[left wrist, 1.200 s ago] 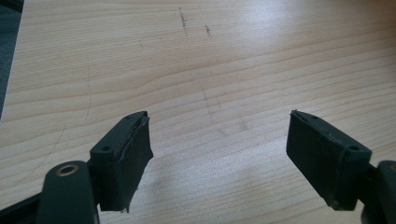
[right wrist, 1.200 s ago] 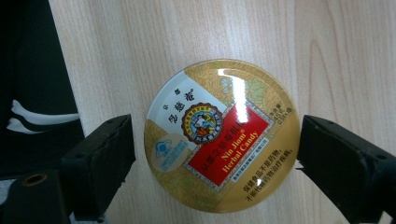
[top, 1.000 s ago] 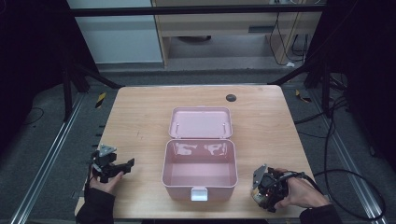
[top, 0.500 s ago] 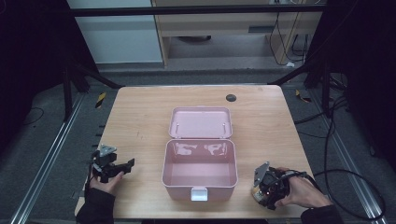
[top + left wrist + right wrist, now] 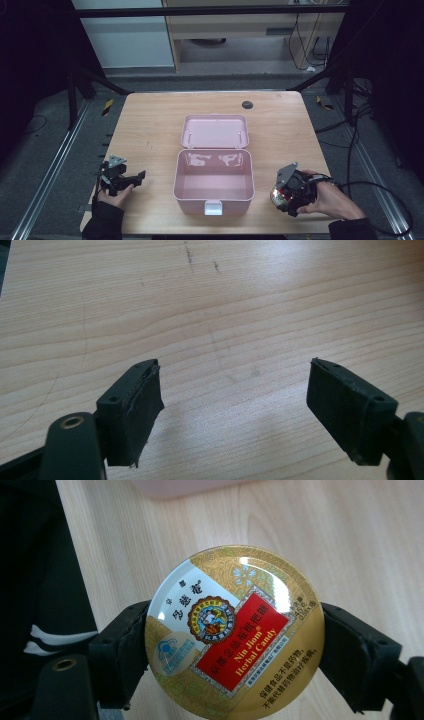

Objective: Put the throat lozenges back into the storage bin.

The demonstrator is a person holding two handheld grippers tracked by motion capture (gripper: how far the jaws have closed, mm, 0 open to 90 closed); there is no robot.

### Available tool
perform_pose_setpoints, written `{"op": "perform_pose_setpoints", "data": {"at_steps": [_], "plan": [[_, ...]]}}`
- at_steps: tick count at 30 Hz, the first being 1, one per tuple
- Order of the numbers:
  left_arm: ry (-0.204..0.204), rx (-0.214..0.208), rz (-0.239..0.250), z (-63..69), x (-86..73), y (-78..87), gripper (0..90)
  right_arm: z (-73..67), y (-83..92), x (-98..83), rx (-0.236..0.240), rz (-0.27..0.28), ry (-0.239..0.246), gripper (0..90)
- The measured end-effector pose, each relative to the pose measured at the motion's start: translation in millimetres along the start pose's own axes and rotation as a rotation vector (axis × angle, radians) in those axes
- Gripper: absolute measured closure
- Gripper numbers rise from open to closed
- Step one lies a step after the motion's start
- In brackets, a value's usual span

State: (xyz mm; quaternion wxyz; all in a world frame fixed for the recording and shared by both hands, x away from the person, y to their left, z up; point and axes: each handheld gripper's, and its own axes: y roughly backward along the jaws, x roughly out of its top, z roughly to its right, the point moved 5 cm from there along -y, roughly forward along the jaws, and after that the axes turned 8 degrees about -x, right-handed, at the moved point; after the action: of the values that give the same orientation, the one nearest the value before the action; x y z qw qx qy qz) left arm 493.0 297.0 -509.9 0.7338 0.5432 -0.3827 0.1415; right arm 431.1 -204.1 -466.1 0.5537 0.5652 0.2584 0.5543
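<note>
Nearest the person, at about five o'clock on the wooden table (image 5: 150,130), the right hand (image 5: 332,200) holds the right gripper (image 5: 289,192) low near the front edge. Its jaws are clamped on a round candy tin (image 5: 234,632), one jaw at each side of the rim; the lid, gold with a red label reading "Nin Jiom Herbal Candy", faces the right gripper view's camera. At about seven o'clock the left hand (image 5: 116,196) holds the left gripper (image 5: 125,178) just over the table's front left corner. Its jaws stand wide apart, with bare wood grain between them. Between the two grippers, at the table's middle, sits a pink box (image 5: 213,182), open and empty, a white latch on its front wall. Its lid (image 5: 215,131) lies flat behind it toward twelve o'clock. Farther still, a small dark disc (image 5: 247,104) sits near the table's back edge.
</note>
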Motion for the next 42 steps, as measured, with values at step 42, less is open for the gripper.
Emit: {"op": "perform_pose_setpoints", "data": {"at_steps": [42], "plan": [[-0.009, -0.006, -0.014, 1.7, -0.5, -2.8, 21.1, 28.7, 66.8, 69.1, -0.064, 0.103, 0.012, 20.4]]}}
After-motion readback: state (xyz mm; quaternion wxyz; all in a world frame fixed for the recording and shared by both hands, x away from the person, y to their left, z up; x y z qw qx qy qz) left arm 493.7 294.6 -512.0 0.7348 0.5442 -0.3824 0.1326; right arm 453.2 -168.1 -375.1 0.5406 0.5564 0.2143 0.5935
